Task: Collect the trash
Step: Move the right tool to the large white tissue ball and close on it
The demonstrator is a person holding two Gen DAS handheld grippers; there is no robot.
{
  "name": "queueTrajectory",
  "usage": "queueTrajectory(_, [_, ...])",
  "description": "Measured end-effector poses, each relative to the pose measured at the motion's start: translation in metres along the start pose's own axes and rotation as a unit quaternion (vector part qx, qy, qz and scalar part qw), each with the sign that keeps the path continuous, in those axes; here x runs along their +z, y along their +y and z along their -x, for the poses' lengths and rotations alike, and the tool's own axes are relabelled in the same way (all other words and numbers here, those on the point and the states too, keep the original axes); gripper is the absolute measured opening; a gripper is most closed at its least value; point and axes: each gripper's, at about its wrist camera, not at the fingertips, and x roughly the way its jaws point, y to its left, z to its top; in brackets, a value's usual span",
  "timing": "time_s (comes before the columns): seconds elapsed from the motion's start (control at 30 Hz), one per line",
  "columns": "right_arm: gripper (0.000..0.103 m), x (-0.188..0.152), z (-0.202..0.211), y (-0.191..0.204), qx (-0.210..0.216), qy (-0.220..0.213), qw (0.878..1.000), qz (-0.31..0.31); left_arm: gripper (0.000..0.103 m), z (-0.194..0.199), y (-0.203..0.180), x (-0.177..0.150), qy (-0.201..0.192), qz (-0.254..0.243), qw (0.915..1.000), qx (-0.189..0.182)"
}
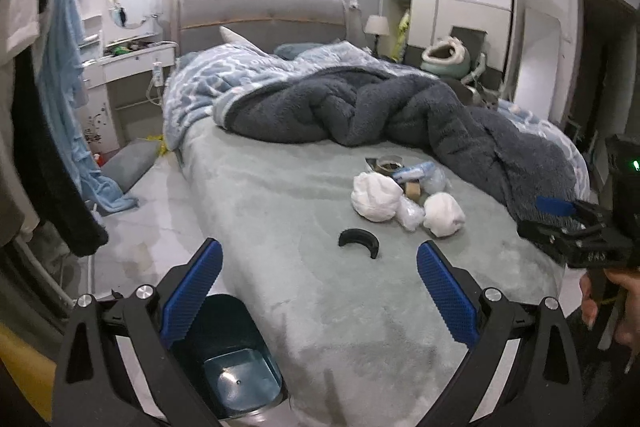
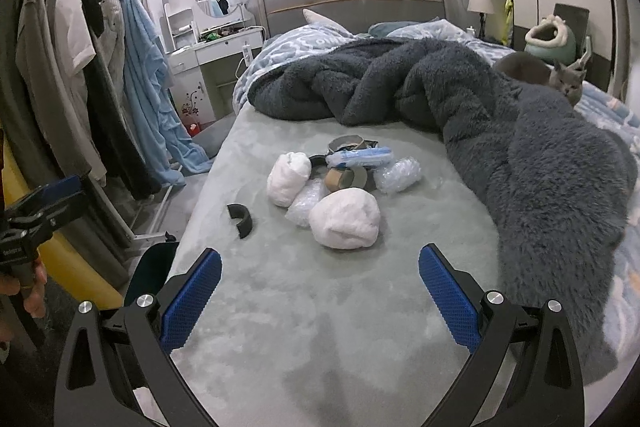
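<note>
Both grippers are spread wide with nothing between the blue pads, hovering over the foot of the bed and touching nothing. The left gripper sits above the bed's near left corner, and just under its left finger there's a dark bin on the floor, right beside the bed, with a shiny blue inside. The right gripper hangs over the pale green bedspread a bit further right; from the left camera it shows side-on at the right edge, though from that angle alone I couldn't tell how open it is.

Next up on the bedspread, lying on its own, is one black curved plastic piece, near the pile but apart from it.

Then the trash pile in the middle of the bed. Counting: two white wadded balls, the bigger one nearest and the other to its left; two crumpled clear plastic bits, one wedged between the balls and one on the right; one brown tape roll; one blue-and-white wrapped packet; and one grey ring-shaped thing at the back. They're all bunched up and touching.

Behind that, a dark grey fluffy blanket is heaped across the bed, and a grey cat sits at its far right edge.
</note>
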Motion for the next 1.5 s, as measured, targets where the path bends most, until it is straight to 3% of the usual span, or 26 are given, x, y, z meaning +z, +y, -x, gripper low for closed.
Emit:
queueTrajectory(0.77, [0.100, 0.028, -0.087, -0.045, 0.044, 0.057, 0.997, 0.015, 0.099, -0.105, 0.009, -0.009, 0.051, -0.047, 0.9930, -0.095])
queueTrajectory(1.0, [0.098, 0.024, -0.105, -0.042, 0.088, 0.088, 0.992, 0.011, 0.099, -0.128, 0.003, -0.010, 0.068, -0.063, 0.9884, -0.120])
queueTrajectory(1.27, [0.095, 0.021, -0.124, -0.037, 0.098, 0.115, 0.988, 0.021, 0.099, -0.152, 0.002, -0.011, 0.080, -0.076, 0.9856, -0.128])
queueTrajectory(1.3, [0.094, 0.021, -0.127, -0.036, 0.096, 0.118, 0.988, 0.022, 0.099, -0.154, 0.002, -0.011, 0.081, -0.076, 0.9853, -0.130])
queueTrajectory(1.37, [0.075, 0.021, -0.132, -0.038, 0.091, 0.124, 0.988, 0.020, 0.099, -0.158, 0.001, -0.011, 0.084, -0.078, 0.9843, -0.135])
queueTrajectory(1.5, [0.068, 0.020, -0.134, -0.040, 0.090, 0.129, 0.987, 0.017, 0.098, -0.167, -0.003, -0.014, 0.089, -0.081, 0.9816, -0.148])
